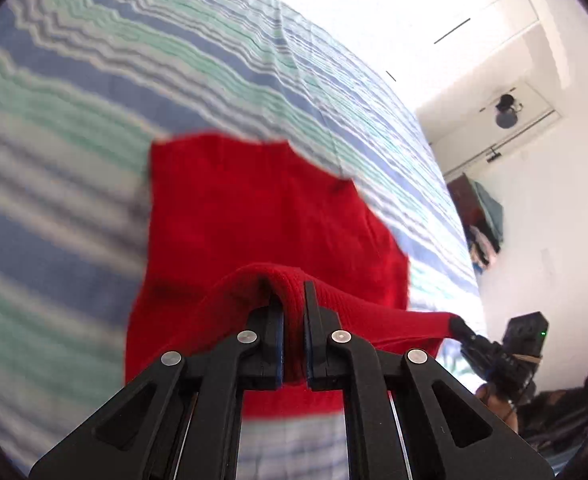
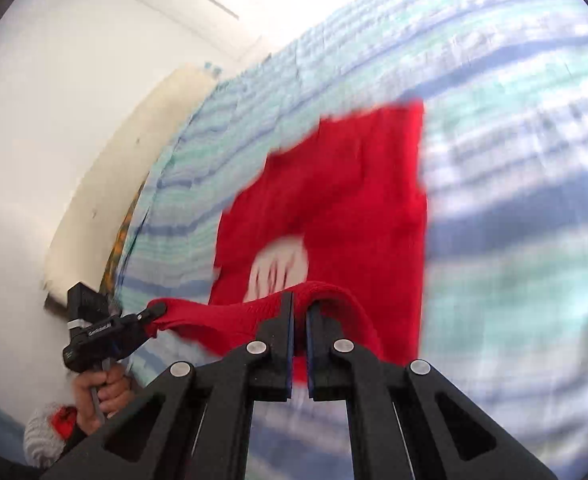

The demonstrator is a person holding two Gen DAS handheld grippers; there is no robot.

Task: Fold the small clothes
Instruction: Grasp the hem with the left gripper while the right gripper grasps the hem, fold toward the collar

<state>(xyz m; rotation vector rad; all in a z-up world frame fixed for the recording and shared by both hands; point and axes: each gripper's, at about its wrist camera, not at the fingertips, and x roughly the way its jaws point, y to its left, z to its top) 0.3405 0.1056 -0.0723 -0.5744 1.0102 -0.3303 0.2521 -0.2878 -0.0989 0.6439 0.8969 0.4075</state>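
A small red knit garment (image 1: pixel 254 208) hangs partly lifted over the striped bed cover (image 1: pixel 94 92). My left gripper (image 1: pixel 294 292) is shut on a fold of its near edge. The same edge stretches right to my right gripper (image 1: pixel 459 326), which pinches its corner. In the right wrist view the right gripper (image 2: pixel 299 300) is shut on the red garment (image 2: pixel 353 184), and the edge runs left to the left gripper (image 2: pixel 156 312). A pale printed patch (image 2: pixel 280 268) shows on the cloth. The picture is blurred by motion.
The blue, green and white striped cover (image 2: pixel 513 160) fills both views. A white wall and a pile of clothes (image 1: pixel 481 216) lie at the right of the left wrist view. A cream panel (image 2: pixel 134 152) borders the bed. A hand (image 2: pixel 98 392) grips the left tool.
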